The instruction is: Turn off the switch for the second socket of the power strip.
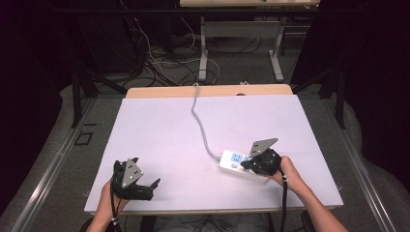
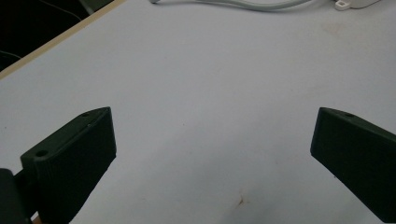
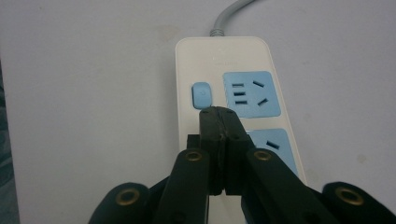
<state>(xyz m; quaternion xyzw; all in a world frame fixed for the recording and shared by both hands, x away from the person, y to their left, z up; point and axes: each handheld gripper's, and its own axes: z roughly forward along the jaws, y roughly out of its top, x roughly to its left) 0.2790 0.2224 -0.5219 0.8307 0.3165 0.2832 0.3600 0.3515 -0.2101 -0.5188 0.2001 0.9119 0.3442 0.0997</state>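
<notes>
A white power strip [image 1: 240, 166] with blue sockets lies on the right half of the white table top, its grey cable [image 1: 199, 121] running to the far edge. My right gripper [image 1: 244, 165] is over the strip with its jaws shut together and nothing between them. In the right gripper view the joined tips of my right gripper [image 3: 218, 112] sit just below the strip's blue switch [image 3: 201, 94], beside a blue socket [image 3: 251, 94]; whether they touch the strip [image 3: 219, 56] I cannot tell. My left gripper [image 1: 146, 183] rests near the front left corner, open and empty, jaws wide apart over bare table [image 2: 210, 121].
The table top [image 1: 159, 135] is a white sheet with a wooden strip along its far edge. Beyond it are table legs and tangled cables on the floor [image 1: 164, 63]. In the left gripper view the cable [image 2: 243, 4] crosses the top.
</notes>
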